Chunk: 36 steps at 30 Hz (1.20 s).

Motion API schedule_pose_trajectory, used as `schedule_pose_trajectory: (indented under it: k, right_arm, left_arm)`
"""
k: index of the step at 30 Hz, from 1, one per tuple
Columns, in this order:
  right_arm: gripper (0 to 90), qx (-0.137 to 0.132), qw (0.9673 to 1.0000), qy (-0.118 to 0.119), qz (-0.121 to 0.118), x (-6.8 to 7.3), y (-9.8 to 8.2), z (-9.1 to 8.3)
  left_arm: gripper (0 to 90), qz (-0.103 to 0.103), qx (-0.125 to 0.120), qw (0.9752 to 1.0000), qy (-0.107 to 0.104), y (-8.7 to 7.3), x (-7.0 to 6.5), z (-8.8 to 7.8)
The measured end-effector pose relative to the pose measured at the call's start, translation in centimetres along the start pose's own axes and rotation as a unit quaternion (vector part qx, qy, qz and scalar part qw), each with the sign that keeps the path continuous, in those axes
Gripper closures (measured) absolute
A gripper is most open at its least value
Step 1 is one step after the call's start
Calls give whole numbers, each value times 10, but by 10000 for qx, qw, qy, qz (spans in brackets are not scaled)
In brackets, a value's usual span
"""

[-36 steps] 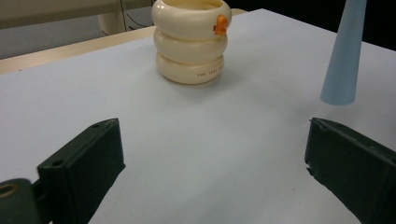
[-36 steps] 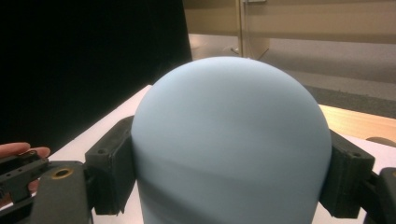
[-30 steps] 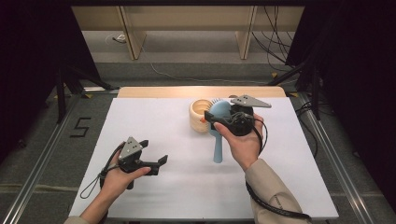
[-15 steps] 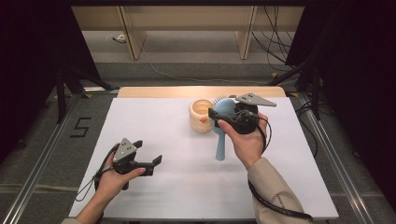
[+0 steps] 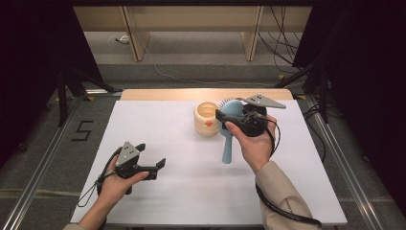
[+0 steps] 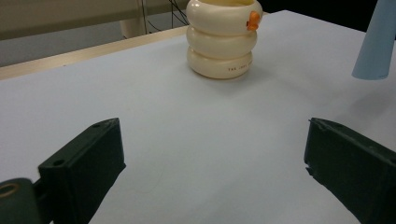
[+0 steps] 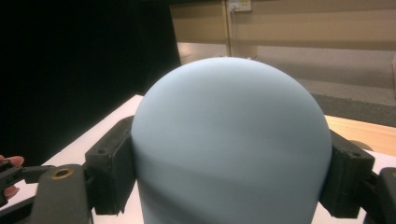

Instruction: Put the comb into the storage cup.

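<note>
- High view: the right claw (image 5: 229, 116) grips the head of a blue hairbrush (image 5: 229, 139), jaws on the two sides of the rounded head. The brush's long axis runs from the head at the claw down toward the person, the handle hanging free below the hand, its tip near the white tabletop (image 5: 191, 191); whether it touches I cannot tell. A cream cup (image 5: 207, 118) stands just beside the brush head, on its left. The left claw (image 5: 155, 167) sits low at the near left, jaws apart and holding nothing, well apart from cup and brush.
- Left gripper view: the jaws stand wide with bare tabletop between them. The cup (image 6: 222, 39), made of stacked rings with a small orange spot near the rim, stands upright ahead, slightly right of centre. The brush handle (image 6: 376, 44) comes down at the far right edge.
- Right gripper view: the smooth back of the brush head (image 7: 231, 140) sits between the jaws, each pressed to a side.
- Judgement: the cup lies nearest the right hand, so any placing of the brush in it falls to that hand.
</note>
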State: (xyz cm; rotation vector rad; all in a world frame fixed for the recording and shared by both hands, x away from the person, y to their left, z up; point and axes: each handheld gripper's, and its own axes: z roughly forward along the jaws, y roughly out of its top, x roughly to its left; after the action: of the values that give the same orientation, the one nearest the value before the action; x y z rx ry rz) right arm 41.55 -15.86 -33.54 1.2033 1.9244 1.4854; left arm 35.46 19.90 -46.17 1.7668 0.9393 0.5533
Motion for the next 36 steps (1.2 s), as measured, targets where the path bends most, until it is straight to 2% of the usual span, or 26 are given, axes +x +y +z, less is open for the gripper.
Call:
schedule_pose_trajectory:
  k: [36]
  right_arm:
    - [214,-23,10000,-59,-37,-6,0,1]
  left_arm:
    - [51,-23,-35,10000,-3,1,-1,3]
